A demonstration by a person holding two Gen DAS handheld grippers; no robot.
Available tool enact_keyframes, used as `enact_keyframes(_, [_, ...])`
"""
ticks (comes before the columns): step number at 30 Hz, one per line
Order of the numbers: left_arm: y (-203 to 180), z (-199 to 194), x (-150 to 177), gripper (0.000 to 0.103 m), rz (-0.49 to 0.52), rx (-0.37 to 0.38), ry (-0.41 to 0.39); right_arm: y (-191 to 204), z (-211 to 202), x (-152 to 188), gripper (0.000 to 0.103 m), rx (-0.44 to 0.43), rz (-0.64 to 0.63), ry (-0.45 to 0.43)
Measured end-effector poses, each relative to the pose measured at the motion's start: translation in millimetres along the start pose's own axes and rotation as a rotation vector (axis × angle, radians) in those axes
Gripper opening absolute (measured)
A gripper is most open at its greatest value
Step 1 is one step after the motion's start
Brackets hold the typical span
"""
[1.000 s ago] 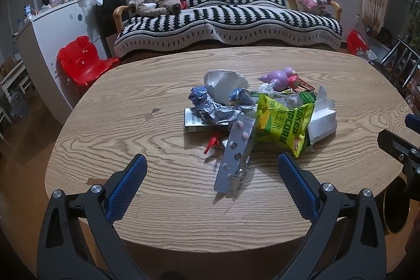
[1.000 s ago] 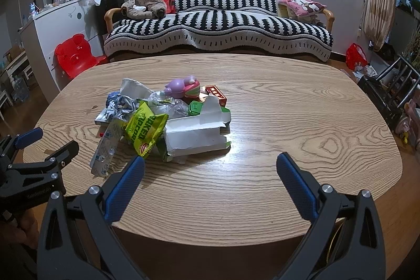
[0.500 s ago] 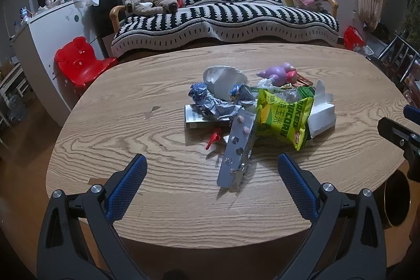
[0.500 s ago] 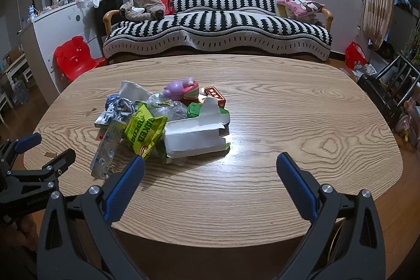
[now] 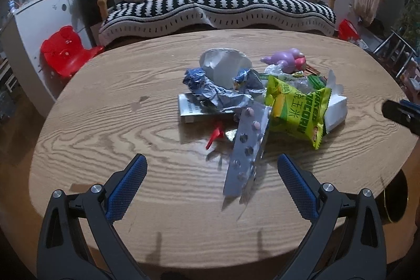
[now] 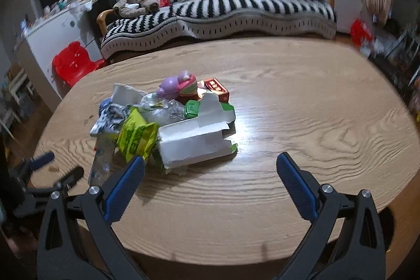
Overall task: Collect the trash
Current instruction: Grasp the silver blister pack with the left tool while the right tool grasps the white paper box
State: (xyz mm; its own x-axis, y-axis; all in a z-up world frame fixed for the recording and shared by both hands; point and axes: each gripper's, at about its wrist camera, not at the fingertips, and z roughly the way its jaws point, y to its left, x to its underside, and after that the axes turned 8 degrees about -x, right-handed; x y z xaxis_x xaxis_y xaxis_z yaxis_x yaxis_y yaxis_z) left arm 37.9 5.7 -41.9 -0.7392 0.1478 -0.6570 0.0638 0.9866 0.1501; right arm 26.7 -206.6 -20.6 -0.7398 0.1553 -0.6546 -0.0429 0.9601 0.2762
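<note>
Since a second ago both cameras have closed in on the trash pile: it sits larger in each view, and the right wrist view has turned blurred from the motion.

Left wrist view: the left gripper (image 5: 211, 167) has its blue pads spread wide and holds nothing. The silver blister pack (image 5: 248, 148) lies between them at 12 o'clock, its near end just above the pad tips, its far end leaning on the heap. It looks thin, light and springy, probably slippery flat; the raised near end is likely the best hold. At 1 o'clock is the green popcorn bag (image 5: 298, 112), soft and crinkly. Crumpled foil wrapper (image 5: 218, 91) covers much of a flat grey box (image 5: 194, 109). A small red plastic piece (image 5: 215, 135) is too small to identify. The oval wooden table (image 5: 105, 127) bears it all. The right gripper's tip is cut off at 3 o'clock.

Right wrist view: the right gripper (image 6: 210, 169) is likewise wide apart and empty. The torn white carton (image 6: 194, 141) lies at 11 o'clock, stiff, light, easy to pinch by a flap. The purple toy (image 6: 174, 85) sits behind. Blur hides all lettering.
</note>
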Motion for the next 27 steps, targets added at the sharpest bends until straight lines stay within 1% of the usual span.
enact_keyframes(2, [-2.5,7.2,-1.2,0.097,0.007,0.015,0.003,-11.7,18.6,-5.5,0.097,-0.050,0.068,0.035])
enact_keyframes(5, [-10.2,20.5,-2.6,0.097,0.019,0.028,0.011,-26.1,46.4,-10.2,0.097,-0.098,0.168,0.078])
enact_keyframes(8, [-22.9,40.3,-5.2,0.097,0.040,0.009,0.011,-39.0,72.7,-10.4,0.097,-0.142,0.288,0.132])
enact_keyframes(10, [-25.7,53.6,-6.3,0.096,0.032,-0.010,0.039,-45.7,86.9,-7.3,0.094,-0.173,0.373,0.164])
enact_keyframes(12, [-25.8,61.6,-6.8,0.095,0.013,0.017,0.072,-48.5,98.0,-5.3,0.091,-0.211,0.436,0.188])
enact_keyframes(14, [-27.2,63.9,-6.9,0.088,0.013,0.011,0.072,-46.5,101.4,-8.7,0.088,-0.216,0.442,0.166])
enact_keyframes(16, [-30.6,64.2,-6.5,0.074,0.034,0.008,0.071,-45.9,109.0,-11.0,0.081,-0.259,0.471,0.168])
enact_keyframes(17, [-31.0,64.4,-5.8,0.069,0.036,0.012,0.074,-47.1,112.2,-11.1,0.078,-0.272,0.485,0.161])
enact_keyframes(19, [-31.2,62.5,-3.8,0.048,0.032,0.022,0.083,-49.0,117.5,-11.3,0.057,-0.299,0.513,0.158])
enact_keyframes(20, [-31.7,61.4,-2.8,0.043,0.030,0.020,0.084,-50.9,119.4,-10.1,0.056,-0.331,0.540,0.157])
enact_keyframes(22, [-28.5,55.8,-1.8,0.032,0.020,0.021,0.086,-53.2,118.1,-10.3,0.048,-0.358,0.558,0.145])
enact_keyframes(24, [-23.4,47.1,-3.1,0.031,0.012,0.020,0.070,-54.4,111.1,-11.4,0.046,-0.366,0.557,0.116])
enact_keyframes(27, [-15.3,34.4,-7.8,0.031,-0.005,0.028,0.037,-55.3,90.3,-19.1,0.045,-0.392,0.551,0.043])
